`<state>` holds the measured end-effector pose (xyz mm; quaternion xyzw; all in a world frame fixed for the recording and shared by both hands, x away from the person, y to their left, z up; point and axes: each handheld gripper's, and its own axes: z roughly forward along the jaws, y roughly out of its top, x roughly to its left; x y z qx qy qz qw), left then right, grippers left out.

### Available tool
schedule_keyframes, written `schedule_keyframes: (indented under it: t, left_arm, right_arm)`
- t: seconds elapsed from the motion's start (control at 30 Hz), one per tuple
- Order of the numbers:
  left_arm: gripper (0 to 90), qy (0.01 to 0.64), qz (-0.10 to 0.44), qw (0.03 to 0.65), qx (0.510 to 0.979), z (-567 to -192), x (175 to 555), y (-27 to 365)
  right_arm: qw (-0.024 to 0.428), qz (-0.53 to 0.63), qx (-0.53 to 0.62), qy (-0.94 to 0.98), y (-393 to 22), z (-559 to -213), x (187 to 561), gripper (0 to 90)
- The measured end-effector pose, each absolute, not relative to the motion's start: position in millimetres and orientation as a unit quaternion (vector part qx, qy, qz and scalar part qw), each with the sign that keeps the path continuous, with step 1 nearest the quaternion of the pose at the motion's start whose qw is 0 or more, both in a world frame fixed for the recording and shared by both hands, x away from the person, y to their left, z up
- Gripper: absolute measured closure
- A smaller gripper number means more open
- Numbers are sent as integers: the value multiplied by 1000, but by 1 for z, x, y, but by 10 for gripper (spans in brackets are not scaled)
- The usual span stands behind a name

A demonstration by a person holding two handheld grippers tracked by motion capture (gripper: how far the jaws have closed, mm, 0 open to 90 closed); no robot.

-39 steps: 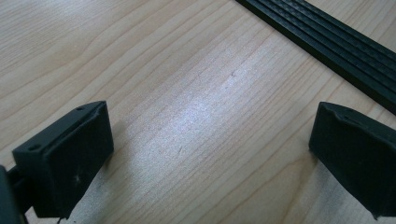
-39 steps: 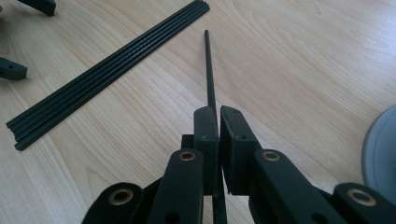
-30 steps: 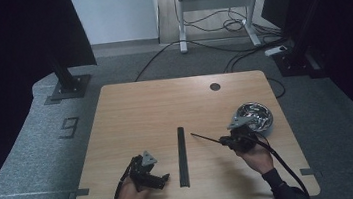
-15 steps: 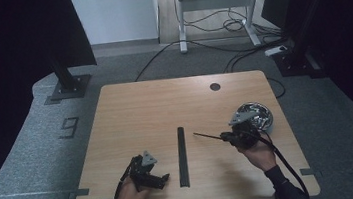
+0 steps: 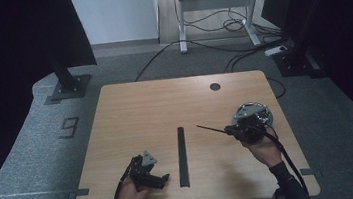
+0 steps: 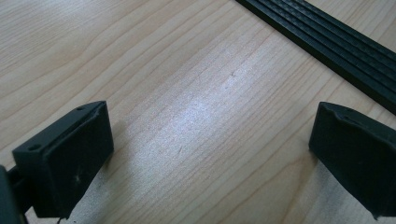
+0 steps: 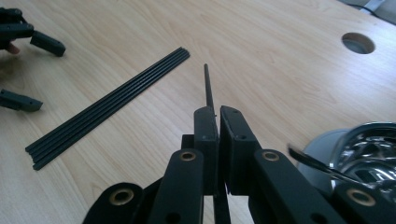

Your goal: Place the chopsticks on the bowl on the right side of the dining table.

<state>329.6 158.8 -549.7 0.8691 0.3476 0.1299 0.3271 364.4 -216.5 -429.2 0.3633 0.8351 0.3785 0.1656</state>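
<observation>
Pale wooden table [image 5: 155,107] is carrying the action: the right gripper [image 7: 218,116] is clenching a thin black rod [image 7: 208,88], holding it above the tabletop and pointing it toward the bundle of black rods [image 5: 183,154] lying mid-table. Just beside it is sitting a shiny metal bowl [image 5: 259,112]. The left gripper [image 5: 157,178] is resting low near the bundle, jaws spread wide and grasping nothing.

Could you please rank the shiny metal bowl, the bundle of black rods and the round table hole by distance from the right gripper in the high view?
From the right gripper:
1. Shiny metal bowl, right beside it.
2. Bundle of black rods, at table centre.
3. Round table hole, far edge.
</observation>
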Motion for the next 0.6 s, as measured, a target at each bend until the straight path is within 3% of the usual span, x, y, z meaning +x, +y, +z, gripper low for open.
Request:
schedule_keyframes:
  t: [0.6]
  left_arm:
    - [0, 348, 130, 327, 869, -550, 330, 159]
  right_arm:
    - [208, 366, 397, 816, -247, -415, 376, 860]
